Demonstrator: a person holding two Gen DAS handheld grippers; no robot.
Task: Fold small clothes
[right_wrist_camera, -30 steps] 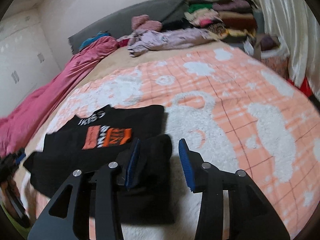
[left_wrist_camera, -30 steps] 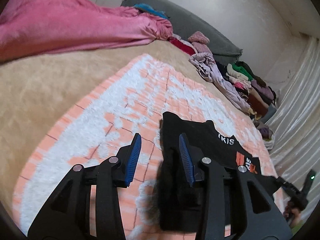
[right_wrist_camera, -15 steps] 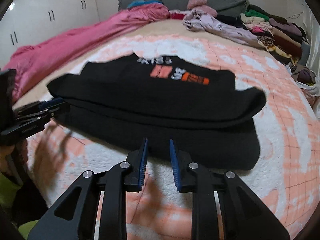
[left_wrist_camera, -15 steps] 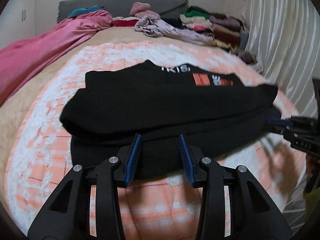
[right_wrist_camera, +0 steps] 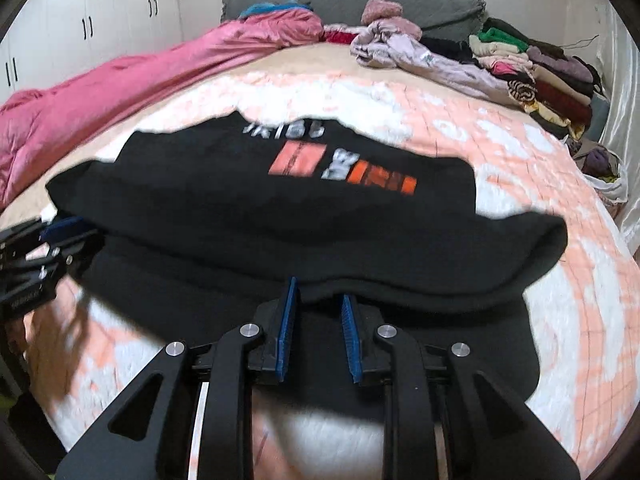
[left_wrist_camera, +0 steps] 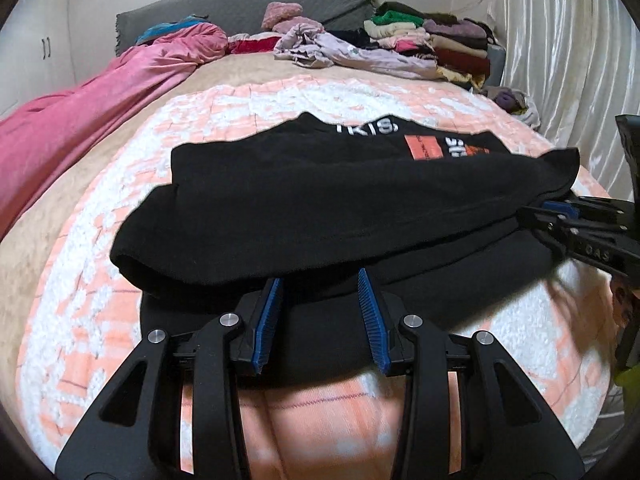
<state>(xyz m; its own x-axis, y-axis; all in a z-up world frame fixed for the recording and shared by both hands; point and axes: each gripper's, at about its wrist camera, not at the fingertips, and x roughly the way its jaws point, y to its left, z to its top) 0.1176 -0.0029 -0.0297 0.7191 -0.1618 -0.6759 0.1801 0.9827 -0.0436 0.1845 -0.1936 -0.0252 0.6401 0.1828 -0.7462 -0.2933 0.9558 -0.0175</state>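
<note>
Soft black shirt [left_wrist_camera: 328, 208], fuzzy blanket [left_wrist_camera: 100, 272]

Bed [left_wrist_camera: 80, 264]: peach blanket [left_wrist_camera: 520, 344], black shirt [left_wrist_camera: 320, 200].

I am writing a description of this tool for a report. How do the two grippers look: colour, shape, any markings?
Both are alike. The left gripper and the right gripper are matte black, each with two angular fingers that have triangular cut-outs and round silver bolt heads. The fingertips carry blue ribbed pads. White lettering shows on the right gripper's side, too blurred to read. No cables or sleeves are visible.
</note>
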